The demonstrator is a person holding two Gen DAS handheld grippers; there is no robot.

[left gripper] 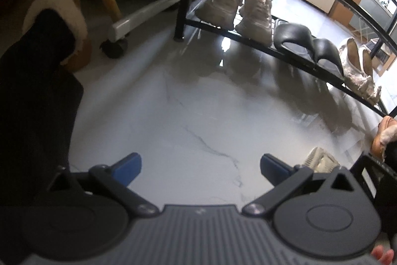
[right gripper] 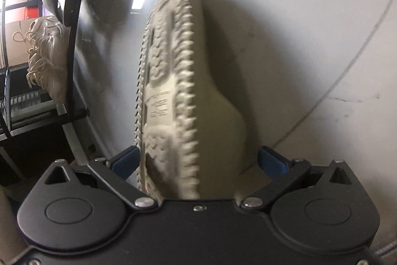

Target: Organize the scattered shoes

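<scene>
The cream clog (right gripper: 178,91) lies on its side on the floor (right gripper: 310,41), between the wide-open right gripper (right gripper: 198,160); only the left pad looks to touch. Better to close squarely across sole and upper. The left gripper (left gripper: 199,169) gapes empty. The rack (left gripper: 292,54) holds 6 shoes: 2 sneakers (left gripper: 243,9), 2 black (left gripper: 307,46), 2 pale (left gripper: 359,68).

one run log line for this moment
left tool: open, empty | right tool: open around beige slipper, on edge | shoe rack: three pairs
</scene>
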